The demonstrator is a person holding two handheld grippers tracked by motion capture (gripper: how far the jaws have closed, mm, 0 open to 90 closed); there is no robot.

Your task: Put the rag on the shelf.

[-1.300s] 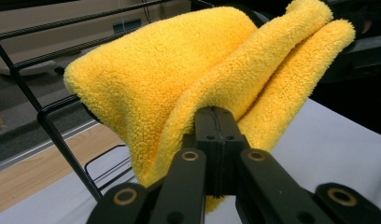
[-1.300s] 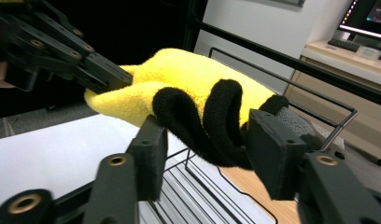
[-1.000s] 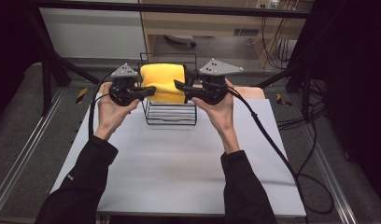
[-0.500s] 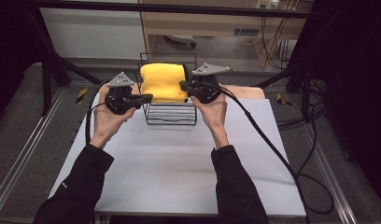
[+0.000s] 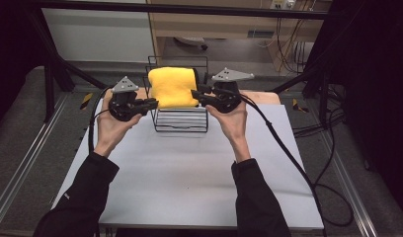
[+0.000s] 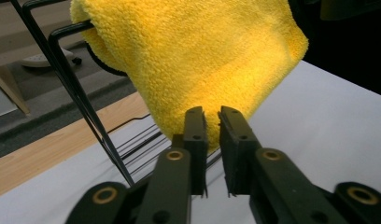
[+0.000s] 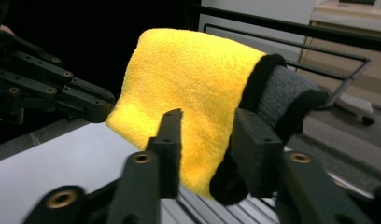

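While the yellow towel [image 5: 173,87] hangs over the wire rack [image 5: 181,123] on the desk [image 5: 189,173], both grippers, left [image 5: 151,102] and right [image 5: 195,95], have just been opening, jaws released, nothing pinched; square its hanging edges gently.

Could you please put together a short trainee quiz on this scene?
1. What does the yellow towel hang over? A) a black wire rack B) a wall hook C) a chair back
2. True or false: the rack stands on the white table.
3. In the right gripper view, what colour is the cloth peeking out beside the yellow towel?

Key: 1 A. 2 True. 3 Grey, with black edging.
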